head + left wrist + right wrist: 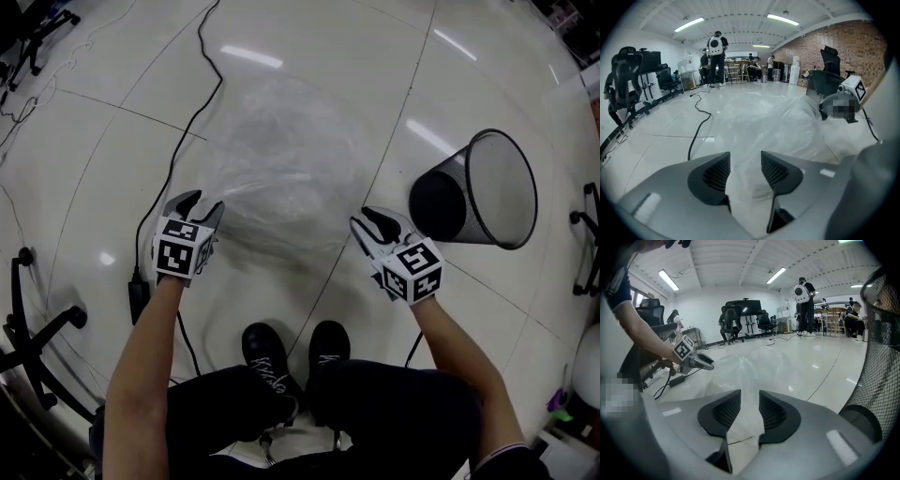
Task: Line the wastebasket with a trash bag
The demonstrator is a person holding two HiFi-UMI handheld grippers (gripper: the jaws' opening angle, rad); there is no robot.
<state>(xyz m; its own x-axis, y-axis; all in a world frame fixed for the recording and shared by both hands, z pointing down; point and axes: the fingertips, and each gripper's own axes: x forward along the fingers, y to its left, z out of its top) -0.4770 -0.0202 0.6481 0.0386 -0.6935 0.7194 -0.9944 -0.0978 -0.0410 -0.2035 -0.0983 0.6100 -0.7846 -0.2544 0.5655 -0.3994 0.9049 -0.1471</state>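
The left claw (203,204) and right claw (370,221) both gape around the clear plastic trash bag (281,159). Unheld, it could slump shut beside the tipped black mesh wastebasket (492,192).

wastebasket (880,362) cut by frame edge, distant people (717,52) tiny

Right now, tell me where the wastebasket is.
In the head view the wastebasket lies tipped on its side on the floor at the right, just beyond the right gripper, with the clear trash bag spread to its left.
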